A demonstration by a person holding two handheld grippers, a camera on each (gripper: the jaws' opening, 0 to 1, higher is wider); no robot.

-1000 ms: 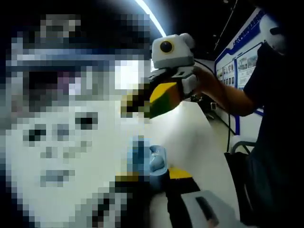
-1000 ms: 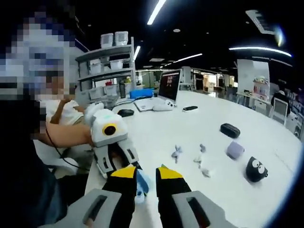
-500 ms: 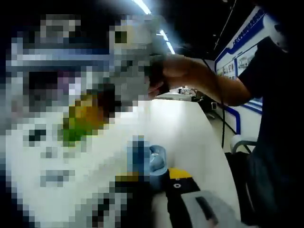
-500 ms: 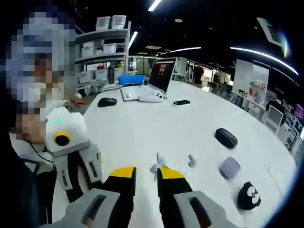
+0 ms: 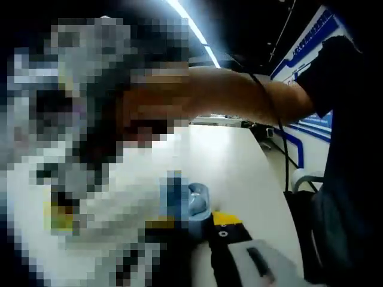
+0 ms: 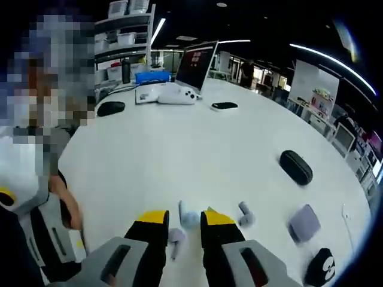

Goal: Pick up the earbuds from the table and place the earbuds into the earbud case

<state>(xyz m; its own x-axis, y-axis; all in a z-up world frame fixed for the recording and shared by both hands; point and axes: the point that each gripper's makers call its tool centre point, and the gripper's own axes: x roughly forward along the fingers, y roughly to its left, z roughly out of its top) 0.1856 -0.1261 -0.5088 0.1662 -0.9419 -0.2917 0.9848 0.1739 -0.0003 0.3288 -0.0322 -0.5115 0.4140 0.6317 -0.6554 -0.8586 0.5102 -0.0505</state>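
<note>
A light blue earbud case [image 5: 190, 202] stands open, lid up, between the jaws of my left gripper [image 5: 191, 222], which is shut on it. In the right gripper view, my right gripper [image 6: 184, 220] hangs low over the white table [image 6: 179, 149] with its jaws apart. Two pale lilac earbuds lie in the gap: one earbud [image 6: 176, 237] nearer the left jaw, another earbud [image 6: 188, 219] at the tips. A third earbud [image 6: 244, 214] lies just right of the right jaw. My left gripper [image 6: 36, 239] shows at the lower left of that view.
A lilac case [image 6: 304, 222], a black oblong case [image 6: 296, 167] and a black round figure with eyes [image 6: 320, 269] lie to the right. A laptop [image 6: 194, 63], phone [image 6: 224, 106], mouse [image 6: 111, 108] and white controller [image 6: 173, 95] sit far back. A person's forearm [image 5: 239, 101] crosses the left gripper view.
My right gripper has swung away from the case, out over the table and down onto the earbuds. The left gripper has kept still with the case.
</note>
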